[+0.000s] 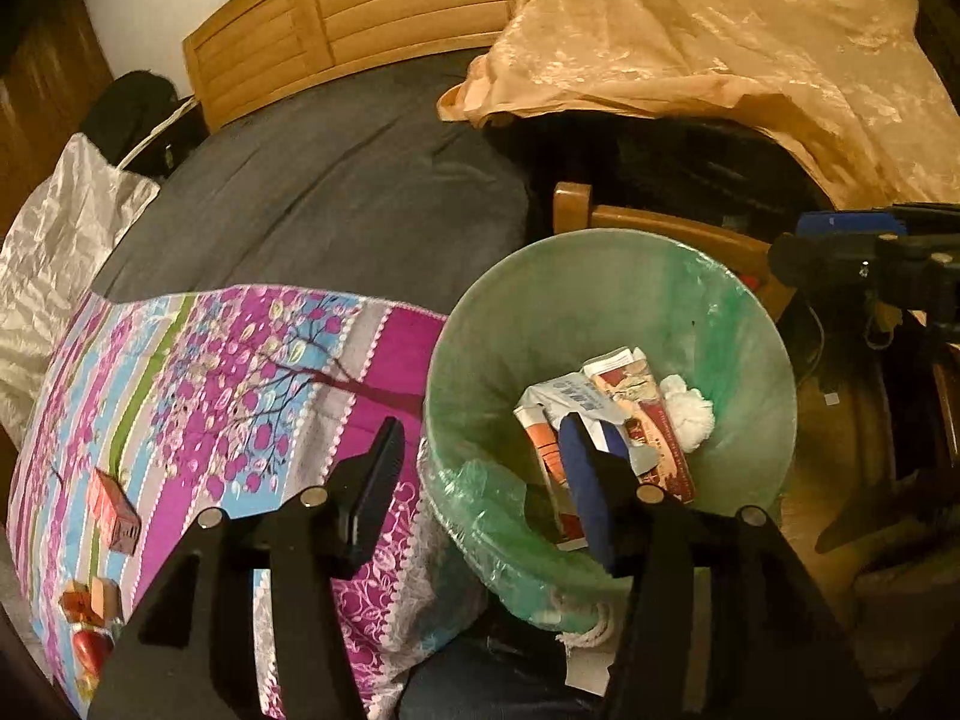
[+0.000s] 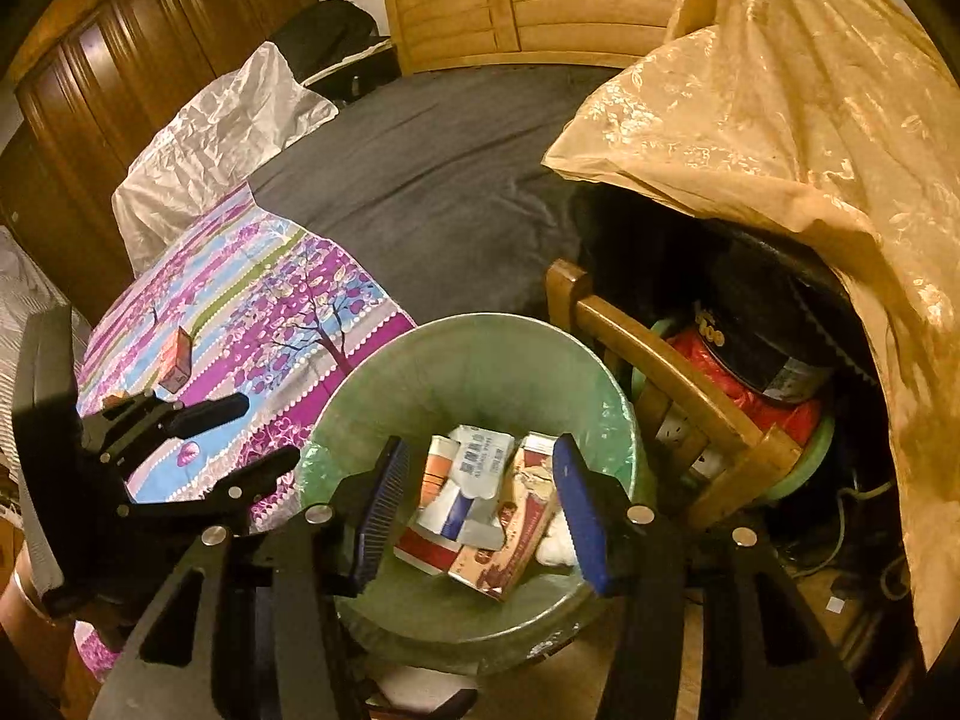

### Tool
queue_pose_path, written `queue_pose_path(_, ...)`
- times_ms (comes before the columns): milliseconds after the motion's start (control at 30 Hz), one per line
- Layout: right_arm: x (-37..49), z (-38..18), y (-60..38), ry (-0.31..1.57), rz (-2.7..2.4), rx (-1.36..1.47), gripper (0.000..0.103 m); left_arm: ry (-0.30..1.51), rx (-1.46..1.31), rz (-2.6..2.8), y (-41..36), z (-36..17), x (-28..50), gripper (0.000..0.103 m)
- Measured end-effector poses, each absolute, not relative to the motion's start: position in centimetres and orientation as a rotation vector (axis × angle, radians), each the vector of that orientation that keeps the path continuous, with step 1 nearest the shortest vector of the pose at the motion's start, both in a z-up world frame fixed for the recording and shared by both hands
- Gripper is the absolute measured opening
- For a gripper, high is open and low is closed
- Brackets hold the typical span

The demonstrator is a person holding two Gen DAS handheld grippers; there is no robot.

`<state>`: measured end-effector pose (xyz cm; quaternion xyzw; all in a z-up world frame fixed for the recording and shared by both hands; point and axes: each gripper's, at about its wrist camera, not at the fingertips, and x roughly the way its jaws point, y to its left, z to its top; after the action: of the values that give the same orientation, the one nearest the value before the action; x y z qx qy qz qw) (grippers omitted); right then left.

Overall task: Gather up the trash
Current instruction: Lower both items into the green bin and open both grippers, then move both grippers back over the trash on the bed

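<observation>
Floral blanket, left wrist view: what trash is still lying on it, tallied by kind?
Small boxes: 2, a red box and an orange box
Red shiny item, kind unclear: 1
Total: 3

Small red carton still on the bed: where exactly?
The small red carton lies on the floral bedspread, at lower left in the left wrist view, left of the green-lined trash bin; the right wrist view shows it mid-left.

Grey bedsheet [image 2: 432, 180] centre; wooden headboard [image 2: 528, 6] at twelve o'clock; gold floral drape [image 2: 810, 138] at two; wooden chair [image 2: 666, 372] at four.
</observation>
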<state>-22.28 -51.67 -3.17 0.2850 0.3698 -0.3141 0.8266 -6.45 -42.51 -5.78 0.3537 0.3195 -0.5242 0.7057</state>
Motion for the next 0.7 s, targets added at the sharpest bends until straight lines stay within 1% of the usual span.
queue_pose_path(100, -21.9, -3.1, -51.3, 0.767, -0.653, 0.615, 0.052, 0.713, 0.752, -1.135, -41.3, -5.7, -5.7, 0.052)
queue_pose_path(133, -21.7, -3.0, -51.0, 0.761, -0.651, 0.609, 0.052, 0.711, 0.743, -1.121, -40.9, -5.7, -5.4, 0.054)
queue_pose_path(200, -21.2, -2.7, -50.5, 0.742, -0.648, 0.59, 0.052, 0.708, 0.712, -1.077, -39.5, -5.7, -4.4, 0.056)
queue_pose_path(400, -18.8, -1.8, -48.3, 0.688, -0.626, 0.537, 0.052, 0.766, 0.593, -0.948, -35.0, -6.0, -0.3, 0.056)
queue_pose_path(567, -15.3, -1.4, -45.1, 0.653, -0.578, 0.48, 0.052, 0.802, 0.49, -0.791, -29.4, -6.5, 3.3, 0.056)
queue_pose_path(700, -11.2, -1.9, -42.1, 0.668, -0.49, 0.459, 0.052, 0.842, 0.421, -0.687, -24.5, -7.3, 5.8, 0.056)
